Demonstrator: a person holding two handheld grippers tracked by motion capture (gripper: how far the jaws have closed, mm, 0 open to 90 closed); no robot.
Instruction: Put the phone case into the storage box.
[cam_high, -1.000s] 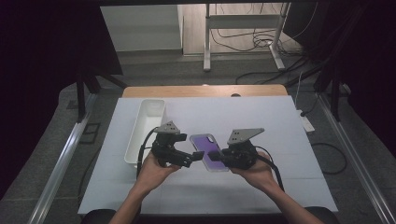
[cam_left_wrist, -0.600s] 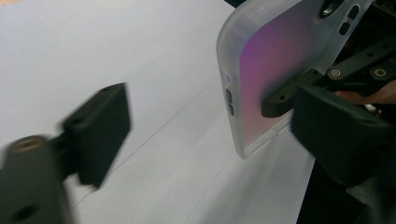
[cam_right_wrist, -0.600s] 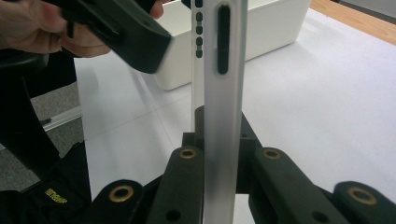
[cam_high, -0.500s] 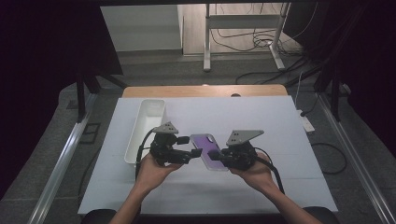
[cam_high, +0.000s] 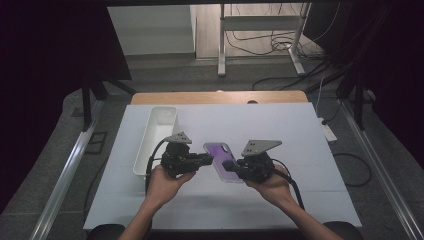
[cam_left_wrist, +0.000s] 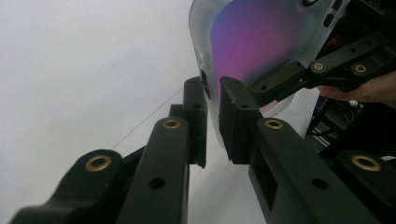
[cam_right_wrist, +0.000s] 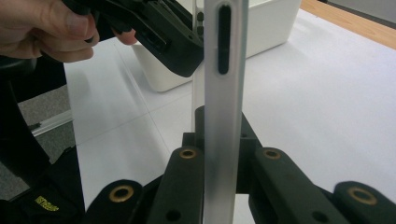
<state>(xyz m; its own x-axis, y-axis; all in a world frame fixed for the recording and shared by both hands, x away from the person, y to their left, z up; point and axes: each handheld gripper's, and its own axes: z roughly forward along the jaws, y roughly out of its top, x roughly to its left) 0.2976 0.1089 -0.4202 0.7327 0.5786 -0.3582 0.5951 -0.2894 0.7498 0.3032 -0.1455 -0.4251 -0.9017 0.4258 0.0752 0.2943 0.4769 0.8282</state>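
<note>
A translucent phone case with a purple back (cam_high: 222, 159) hangs above the white table (cam_high: 300, 135), held between my two grippers. My left gripper (cam_high: 209, 159) comes in from the left; its jaws have just been closing and now pinch the case's left edge (cam_left_wrist: 261, 42) between their pads (cam_left_wrist: 213, 91). From the right, my right gripper (cam_high: 229, 166) is shut on the opposite edge. In the right gripper view the case stands edge-on (cam_right_wrist: 223, 93) between that gripper's jaws (cam_right_wrist: 219, 126), with the left gripper (cam_right_wrist: 159, 28) beyond it.
A long white tray (cam_high: 159, 131) lies at the table's left, close behind the left hand, and also appears in the right gripper view (cam_right_wrist: 266, 28). A wooden strip (cam_high: 220, 97) runs along the far edge. Cables trail from both grippers toward the person.
The left gripper's jaws stood apart beside the case a second ago and have now closed onto its edge. Both hands and the case stay in place.
</note>
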